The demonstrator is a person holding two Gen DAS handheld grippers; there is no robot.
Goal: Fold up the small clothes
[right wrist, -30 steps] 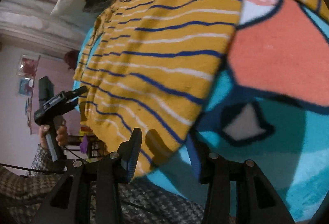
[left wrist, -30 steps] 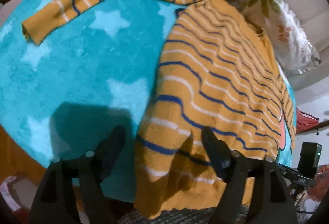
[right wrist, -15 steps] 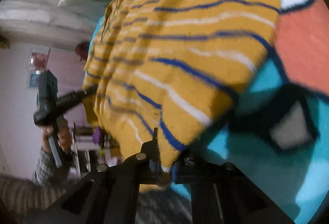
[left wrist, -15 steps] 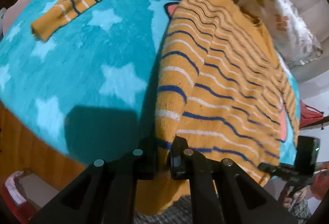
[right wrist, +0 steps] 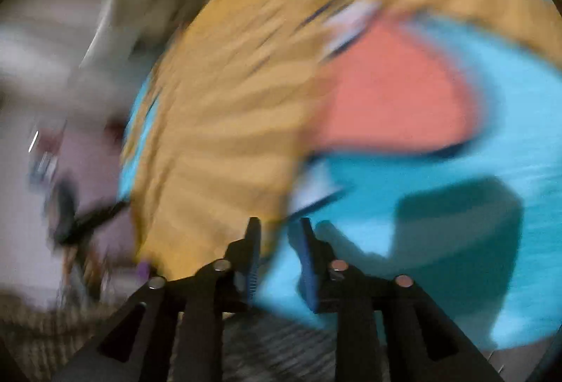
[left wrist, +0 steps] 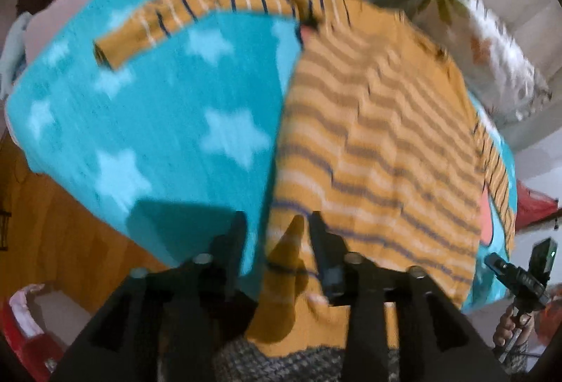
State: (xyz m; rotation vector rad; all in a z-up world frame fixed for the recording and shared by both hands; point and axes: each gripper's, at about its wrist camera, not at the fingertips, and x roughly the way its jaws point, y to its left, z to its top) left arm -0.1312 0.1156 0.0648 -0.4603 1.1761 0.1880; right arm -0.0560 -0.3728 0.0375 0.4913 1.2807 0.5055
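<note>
A small orange sweater [left wrist: 379,136] with blue and white stripes lies on a teal star blanket [left wrist: 158,136]; one sleeve [left wrist: 196,13] stretches to the far left. My left gripper [left wrist: 277,227] has its jaws parted, with the sweater's near hem corner between them, loose. In the blurred right wrist view my right gripper [right wrist: 277,231] is parted and empty, just off the sweater's [right wrist: 228,122] near edge over the teal blanket [right wrist: 439,206].
A floral pillow [left wrist: 491,41] lies at the far right by a light wall. The blanket's near edge drops to an orange wooden front [left wrist: 52,234]. The right gripper's handle [left wrist: 523,273] shows at the lower right. A salmon patch [right wrist: 393,94] marks the blanket.
Half a second ago both grippers were shut on the sweater's hem; now both have opened and let it go. Both views have pulled back, the right one fast.
</note>
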